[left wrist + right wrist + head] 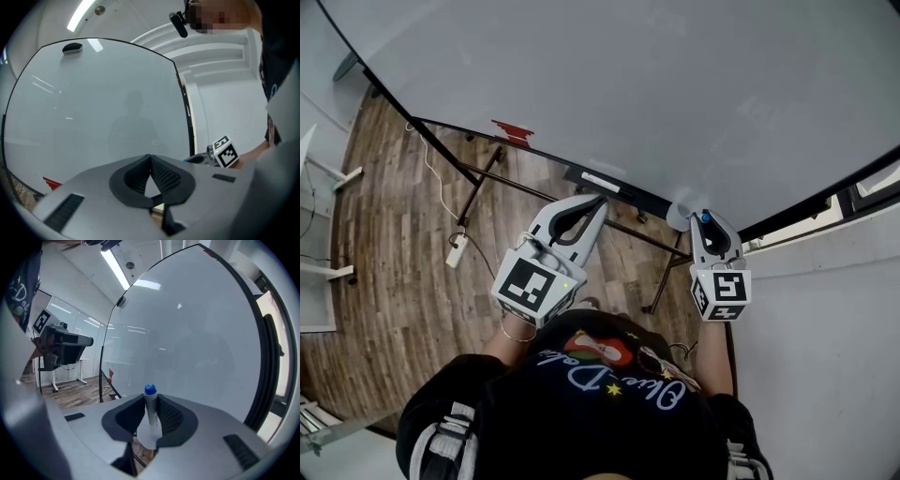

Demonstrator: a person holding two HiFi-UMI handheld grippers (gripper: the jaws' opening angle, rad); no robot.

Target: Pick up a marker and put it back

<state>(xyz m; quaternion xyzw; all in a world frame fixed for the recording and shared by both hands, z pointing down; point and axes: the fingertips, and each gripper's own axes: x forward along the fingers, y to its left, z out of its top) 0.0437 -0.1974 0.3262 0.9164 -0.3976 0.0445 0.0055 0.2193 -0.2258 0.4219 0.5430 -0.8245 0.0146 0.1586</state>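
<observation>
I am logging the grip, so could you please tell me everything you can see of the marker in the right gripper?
The marker has a slim white barrel, plastic by its look, and a round blue end. It is clamped between the dark ribbed pads of the right gripper, lying along the jaws with the blue end poking just past them toward the whiteboard. Nothing else visibly touches it; its rear end is hidden.
</observation>
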